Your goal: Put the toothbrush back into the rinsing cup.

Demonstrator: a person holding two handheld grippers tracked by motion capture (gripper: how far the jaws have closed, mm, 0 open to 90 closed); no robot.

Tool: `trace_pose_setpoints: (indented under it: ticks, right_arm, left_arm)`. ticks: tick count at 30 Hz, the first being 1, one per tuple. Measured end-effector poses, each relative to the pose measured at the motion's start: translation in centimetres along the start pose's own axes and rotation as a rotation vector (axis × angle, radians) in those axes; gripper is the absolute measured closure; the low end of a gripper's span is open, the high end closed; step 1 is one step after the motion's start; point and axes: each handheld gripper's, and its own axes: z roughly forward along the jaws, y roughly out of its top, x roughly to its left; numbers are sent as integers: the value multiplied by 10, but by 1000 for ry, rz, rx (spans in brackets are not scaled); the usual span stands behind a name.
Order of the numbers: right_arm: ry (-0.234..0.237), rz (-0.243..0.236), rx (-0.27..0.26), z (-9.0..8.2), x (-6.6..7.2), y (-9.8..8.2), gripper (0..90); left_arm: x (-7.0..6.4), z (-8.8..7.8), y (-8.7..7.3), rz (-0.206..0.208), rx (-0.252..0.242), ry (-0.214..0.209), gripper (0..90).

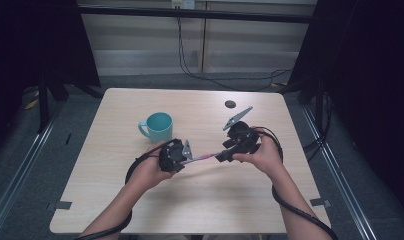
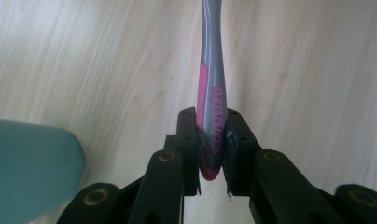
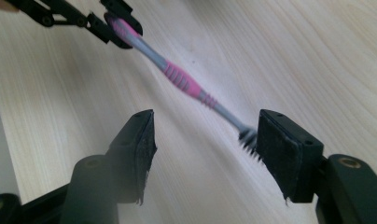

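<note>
Fig.: toothbrush handover between two hand-held grippers, seen from beside the table.

State. Left gripper is clamped on the butt end of the toothbrush; in the left gripper view both pads pinch the grey-and-pink handle at the lettering. Right gripper stands wide apart, nothing held; its pads flank the bristle end, and the head sits just beside, perhaps touching, one pad. The brush hangs above the table, spanning the gap between the two grippers, w/ the teal mug behind and to the left.

Step in hand, as judged: a pass from left to right, or a two-point hold. To do it well: centre the neck between the right pads before closing, since it now lies off to one side; grip the neck or ribbed pink section rather than the bristles, which would give and let it twist; keep the left clamp firm until the right has bitten; move slowly, as the right gripper view is blurred.

Count: toothbrush x1; mug x1; grippers x2; a small dark disc x1, at the far edge; table x1.
</note>
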Motion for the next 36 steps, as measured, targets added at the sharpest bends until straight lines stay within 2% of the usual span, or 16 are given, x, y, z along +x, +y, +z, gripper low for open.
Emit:
trace_pose_setpoints:
  ticks: [1, 2, 3, 4, 5, 7, 14, 18, 26, 36]
  right_arm:
    - [-3, -4, 1, 0, 0, -1, 374]
    - [-9, -4, 0, 0, 0, -1, 373]
    - [-4, -2, -3, 0, 0, -2, 372]
    - [3, 8, -1, 1, 0, -3, 371]
    - [3, 8, -1, 1, 0, -3, 371]
    - [5, 10, 10, 4, 1, -5, 369]
    - [36, 48, -13, 13, 0, -13, 382]
    - [52, 80, -36, 19, 1, -17, 388]
    - [72, 110, -77, 28, 2, -20, 401]
    - [84, 125, -97, 35, 4, -18, 402]
  left_arm:
    - [0, 0, 0, 0, 0, 0, 790]
    - [3, 0, -3, -29, -9, 5, 790]
    - [3, 0, -3, -29, -9, 5, 790]
    - [6, -1, -6, -61, -10, 4, 790]
    - [6, -1, -6, -61, -10, 4, 791]
    - [10, -2, -10, -97, -23, 19, 791]
    - [11, -4, -12, -141, -42, 27, 790]
    - [11, -5, -12, -152, -64, 40, 790]
    - [10, -6, -12, -183, -111, 51, 791]
    - [4, -10, -8, -177, -146, 47, 791]
